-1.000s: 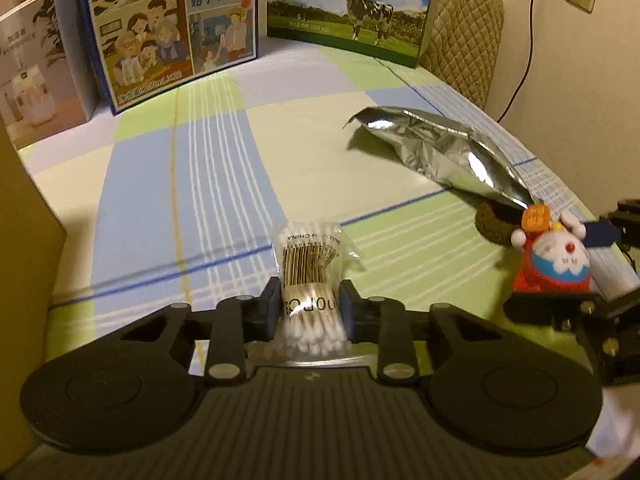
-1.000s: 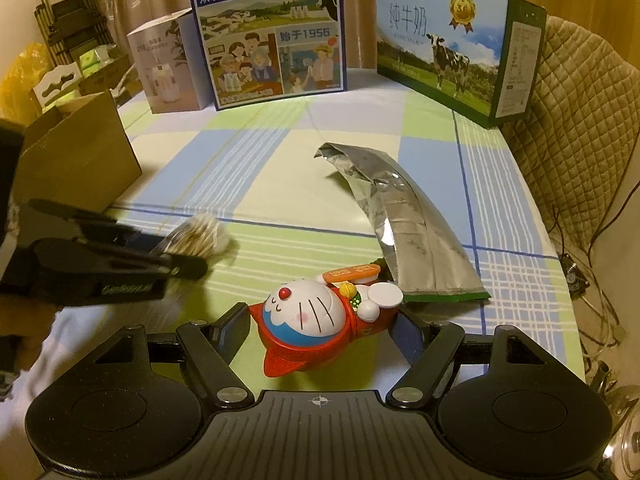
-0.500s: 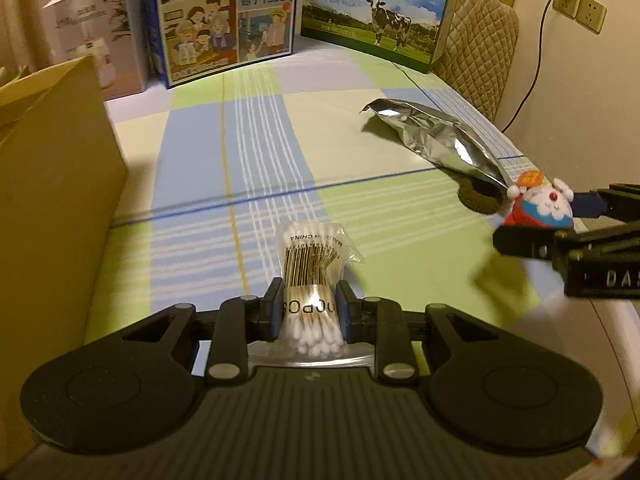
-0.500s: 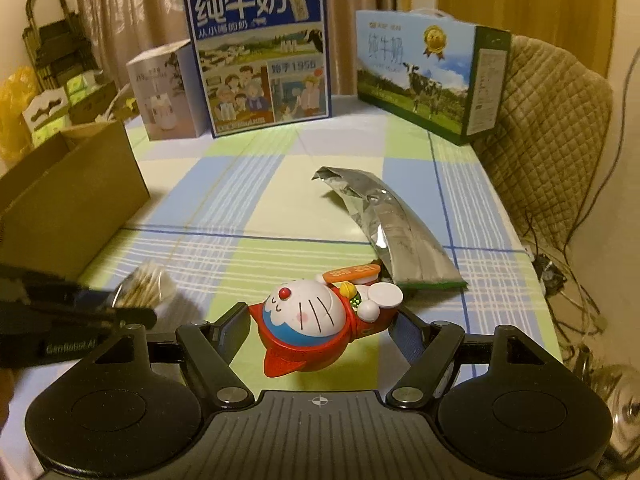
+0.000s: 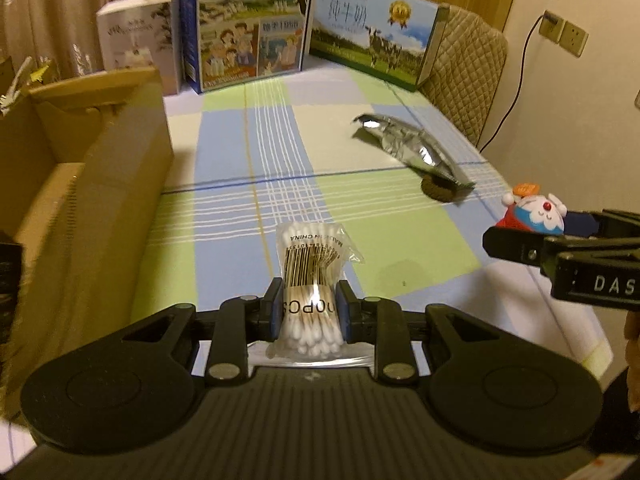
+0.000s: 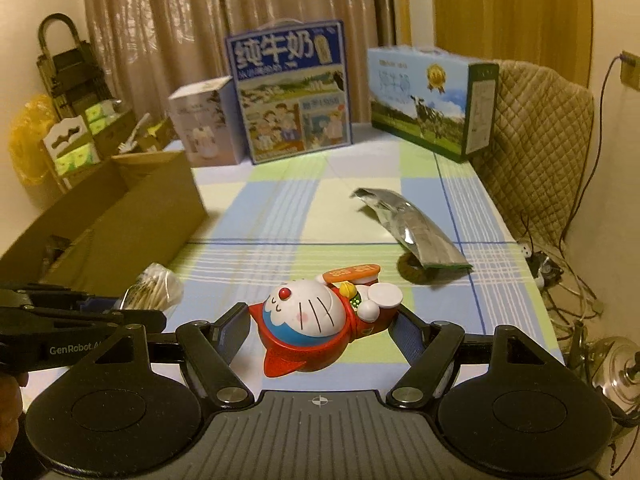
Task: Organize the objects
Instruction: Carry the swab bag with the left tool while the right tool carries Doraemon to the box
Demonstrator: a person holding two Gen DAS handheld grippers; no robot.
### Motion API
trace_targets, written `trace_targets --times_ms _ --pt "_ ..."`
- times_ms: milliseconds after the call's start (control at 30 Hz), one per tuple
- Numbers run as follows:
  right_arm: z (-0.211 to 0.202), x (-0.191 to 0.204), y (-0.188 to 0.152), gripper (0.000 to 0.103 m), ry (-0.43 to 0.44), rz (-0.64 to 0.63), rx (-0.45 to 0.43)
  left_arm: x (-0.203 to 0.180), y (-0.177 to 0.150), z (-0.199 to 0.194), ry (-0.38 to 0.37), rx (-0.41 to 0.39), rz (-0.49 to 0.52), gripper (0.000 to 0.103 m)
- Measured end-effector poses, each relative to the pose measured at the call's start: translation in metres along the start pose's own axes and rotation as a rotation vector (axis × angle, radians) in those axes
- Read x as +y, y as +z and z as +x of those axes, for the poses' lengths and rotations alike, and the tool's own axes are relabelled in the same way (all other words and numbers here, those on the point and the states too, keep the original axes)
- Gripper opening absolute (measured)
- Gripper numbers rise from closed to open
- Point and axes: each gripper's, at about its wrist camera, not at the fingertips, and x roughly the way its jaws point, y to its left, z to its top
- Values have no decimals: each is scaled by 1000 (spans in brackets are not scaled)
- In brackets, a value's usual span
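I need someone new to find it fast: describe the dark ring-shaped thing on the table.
Start at the checked tablecloth and find the crinkled silver foil pouch lying near its right side. At the pouch's near end, partly tucked under it, lies the dark brown woven ring, the only round, matt thing there.

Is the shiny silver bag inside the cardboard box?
No, the silver foil bag lies out on the checked tablecloth, well to the right of the open cardboard box.
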Motion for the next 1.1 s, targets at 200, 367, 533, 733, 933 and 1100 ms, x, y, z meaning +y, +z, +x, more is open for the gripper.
trace_targets --times_ms 200,367,533,733,933,1100 --pt "-27 27 -1 72 39 -33 -15 -1 -7 -50 13 -48 -10 22" --pt "-37 53 -1 72 81 -70 -29 4 -15 -85 35 -82 -11 22" --pt "-39 78 5 72 122 -110 -40 17 -21 -115 70 -114 -24 22" --pt "-34 111 13 72 177 -160 -44 44 -26 -143 118 -142 -50 22" --pt "-20 148 26 72 239 -211 -49 84 -29 -165 173 -154 -82 22" --pt "-4 174 37 72 284 -243 -47 125 -30 -177 227 -158 -129 22"
